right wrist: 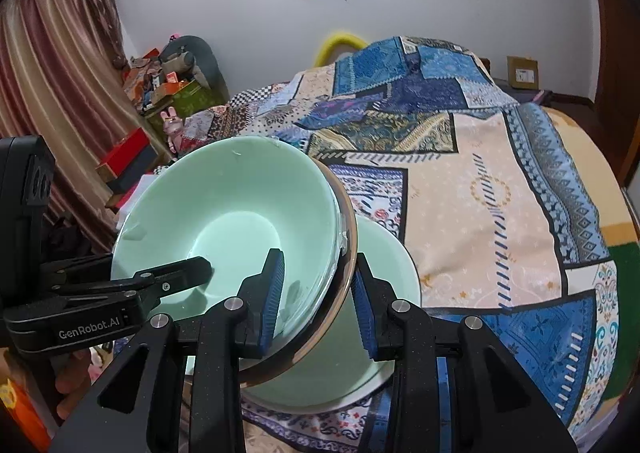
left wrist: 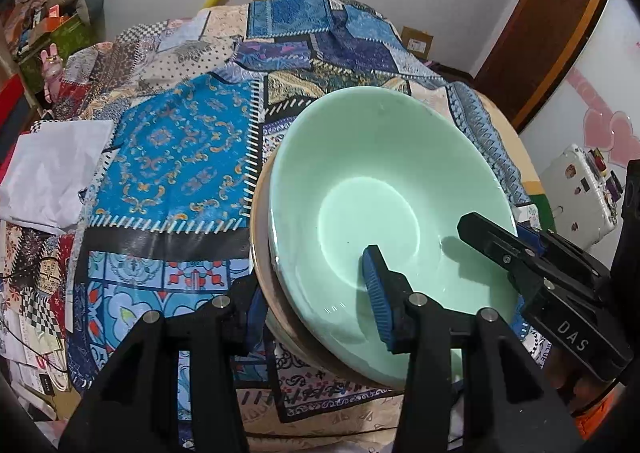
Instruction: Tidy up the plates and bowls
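Note:
A mint-green bowl (left wrist: pixel 380 173) (right wrist: pixel 224 213) is nested in a brown-rimmed bowl (left wrist: pixel 260 249) (right wrist: pixel 349 237), and the pair is tilted above the bed. My left gripper (left wrist: pixel 312 301) is shut on the pair's near rim, with one blue pad inside the green bowl and the other finger under the brown rim. My right gripper (right wrist: pixel 318 305) is shut on the opposite rim in the same way. Each gripper shows in the other's view, reaching into the bowl. A third pale green bowl (right wrist: pixel 388 277) lies just below; I cannot tell whether it touches the pair.
A patchwork quilt (left wrist: pixel 180 157) (right wrist: pixel 500 213) covers the bed beneath. White paper (left wrist: pixel 52 173) lies at its left edge, with cluttered boxes (right wrist: pixel 168 85) beyond. A white sticker-covered case (left wrist: pixel 580 197) and a wooden door (left wrist: pixel 552 33) stand on the right.

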